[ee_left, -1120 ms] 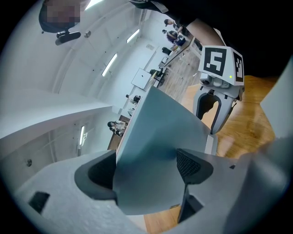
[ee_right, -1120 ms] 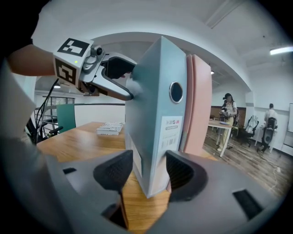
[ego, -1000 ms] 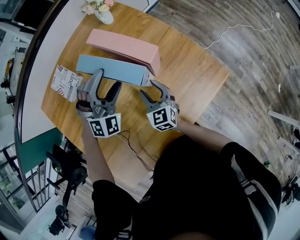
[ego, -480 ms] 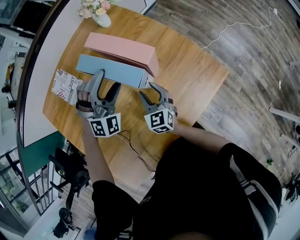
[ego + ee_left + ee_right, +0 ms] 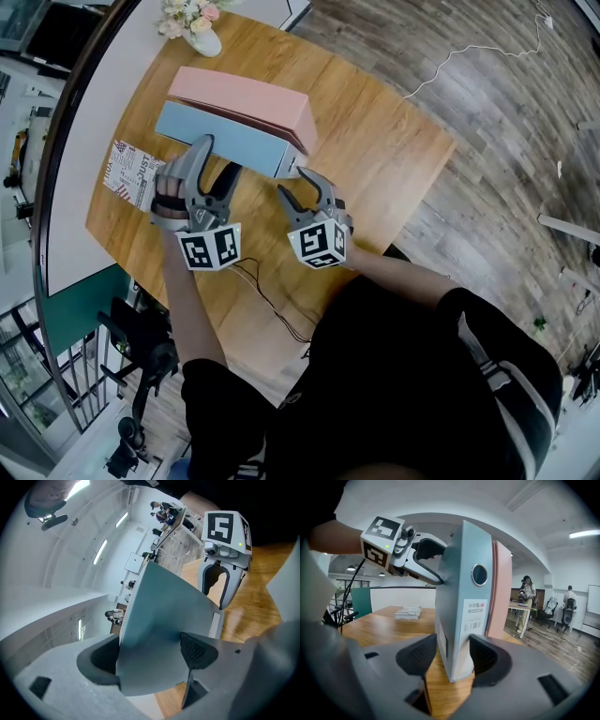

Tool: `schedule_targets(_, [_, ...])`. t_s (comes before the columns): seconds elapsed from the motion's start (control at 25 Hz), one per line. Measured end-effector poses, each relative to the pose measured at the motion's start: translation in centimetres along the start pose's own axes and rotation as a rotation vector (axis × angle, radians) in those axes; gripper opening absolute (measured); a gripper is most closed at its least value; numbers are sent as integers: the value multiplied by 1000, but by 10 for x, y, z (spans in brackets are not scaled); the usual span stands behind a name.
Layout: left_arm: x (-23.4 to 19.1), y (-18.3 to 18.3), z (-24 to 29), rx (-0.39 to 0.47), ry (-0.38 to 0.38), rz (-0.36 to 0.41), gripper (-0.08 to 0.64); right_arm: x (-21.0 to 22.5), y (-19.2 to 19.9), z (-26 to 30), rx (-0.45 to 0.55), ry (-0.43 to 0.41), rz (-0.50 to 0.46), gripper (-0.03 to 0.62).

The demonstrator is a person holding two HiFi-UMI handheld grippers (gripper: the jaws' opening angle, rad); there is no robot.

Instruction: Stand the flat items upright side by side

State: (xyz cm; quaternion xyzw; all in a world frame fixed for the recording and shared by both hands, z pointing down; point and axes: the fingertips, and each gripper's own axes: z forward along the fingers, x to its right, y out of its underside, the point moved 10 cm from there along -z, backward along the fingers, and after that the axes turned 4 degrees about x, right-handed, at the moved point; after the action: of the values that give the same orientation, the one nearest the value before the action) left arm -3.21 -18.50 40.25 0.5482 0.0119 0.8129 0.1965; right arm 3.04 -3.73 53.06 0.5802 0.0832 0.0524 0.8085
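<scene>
Pinched at its narrow end between the jaws of the right gripper point(image 5: 449, 662): a light-blue file box point(image 5: 464, 555), upright on its long edge, with a round finger hole point(image 5: 479, 574) and a white barcode label point(image 5: 474, 616) on that end. Clamped near the other end by the jaws of the left gripper point(image 5: 150, 654), one pad on each broad face. Stands on the wooden tabletop point(image 5: 375, 159), side by side with a pink file box point(image 5: 248, 98) and touching it.

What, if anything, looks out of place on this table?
The printed booklet lies flat near the table's left edge, while the blue box and pink box stand upright side by side. Nothing looks spilled or damaged.
</scene>
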Motion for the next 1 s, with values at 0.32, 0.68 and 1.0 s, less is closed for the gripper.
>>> schedule_targets(0.32, [2,2,-4,-13,-19,-55,425,9,-1,-1,1,-21,19,219])
schedule_targets(0.68, [0,3,-20,-62,-73,-119,426,17,4,-15,-23,-55,4,225])
schedule_targets(1.0, [47,2,-76,-177,-204,-565,417,24,10,-36,-65,-159,-46,212])
